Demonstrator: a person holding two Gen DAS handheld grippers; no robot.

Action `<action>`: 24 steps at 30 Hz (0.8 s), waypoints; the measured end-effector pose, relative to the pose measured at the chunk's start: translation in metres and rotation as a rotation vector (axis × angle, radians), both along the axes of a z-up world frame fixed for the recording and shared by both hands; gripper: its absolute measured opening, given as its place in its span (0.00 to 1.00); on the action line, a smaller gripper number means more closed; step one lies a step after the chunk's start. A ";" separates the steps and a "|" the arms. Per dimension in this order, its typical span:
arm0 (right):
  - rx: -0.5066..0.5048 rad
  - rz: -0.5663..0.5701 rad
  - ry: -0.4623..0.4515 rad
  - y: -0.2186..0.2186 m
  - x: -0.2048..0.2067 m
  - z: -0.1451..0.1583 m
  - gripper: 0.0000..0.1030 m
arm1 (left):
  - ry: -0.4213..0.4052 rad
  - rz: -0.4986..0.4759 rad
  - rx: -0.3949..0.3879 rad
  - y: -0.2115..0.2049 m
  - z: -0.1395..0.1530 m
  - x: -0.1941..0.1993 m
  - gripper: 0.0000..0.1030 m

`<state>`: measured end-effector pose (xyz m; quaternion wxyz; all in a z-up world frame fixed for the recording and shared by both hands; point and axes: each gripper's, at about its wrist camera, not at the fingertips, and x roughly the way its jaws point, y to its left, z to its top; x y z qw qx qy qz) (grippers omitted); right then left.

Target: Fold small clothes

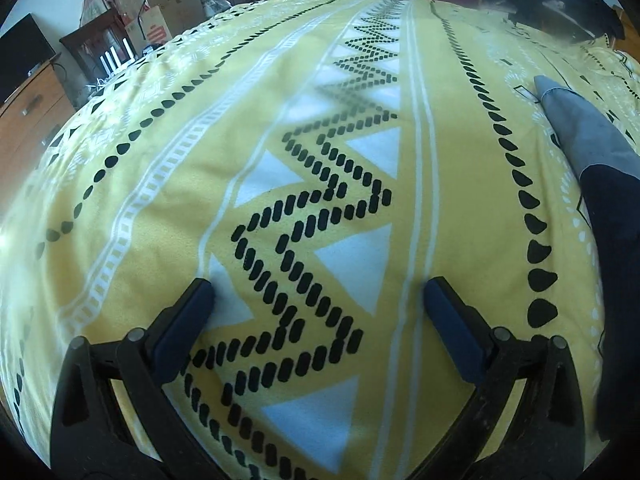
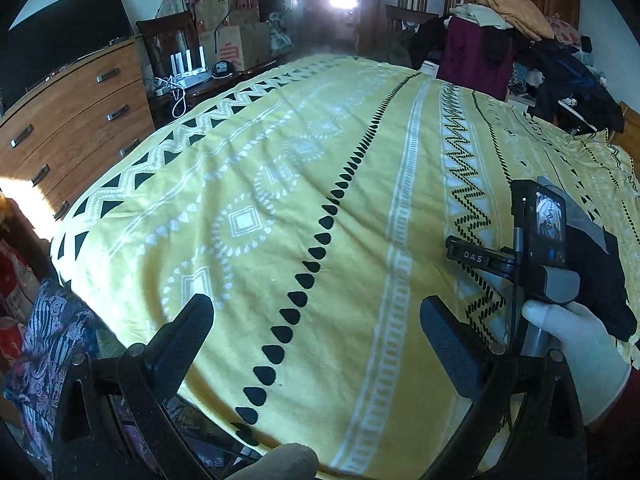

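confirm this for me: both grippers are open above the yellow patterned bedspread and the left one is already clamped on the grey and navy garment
Not quite. In the left wrist view the left gripper is open and empty; the grey and navy garment lies apart, off to its right on the yellow patterned bedspread. The right gripper is open too.

Yellow patterned bed [image 1: 168,184], grey-navy garment [image 1: 592,152]

Wooden dresser [image 2: 76,120] beside yellow bedspread [image 2: 320,200]
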<state>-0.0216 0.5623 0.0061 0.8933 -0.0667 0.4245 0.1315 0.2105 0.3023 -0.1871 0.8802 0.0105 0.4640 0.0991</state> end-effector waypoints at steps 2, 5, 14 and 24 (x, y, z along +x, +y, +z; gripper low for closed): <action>-0.008 -0.013 -0.012 -0.013 0.003 0.003 1.00 | -0.002 0.000 -0.001 0.000 0.000 -0.002 1.00; -0.015 -0.018 -0.044 -0.032 0.001 0.012 1.00 | -0.004 0.000 -0.007 0.005 -0.002 0.004 1.00; -0.070 -0.065 -0.153 -0.139 0.013 0.026 1.00 | -0.003 0.000 -0.003 0.005 -0.002 0.006 1.00; 0.004 -0.250 -0.106 -0.305 0.033 0.025 1.00 | -0.003 0.000 -0.004 0.005 -0.002 0.006 1.00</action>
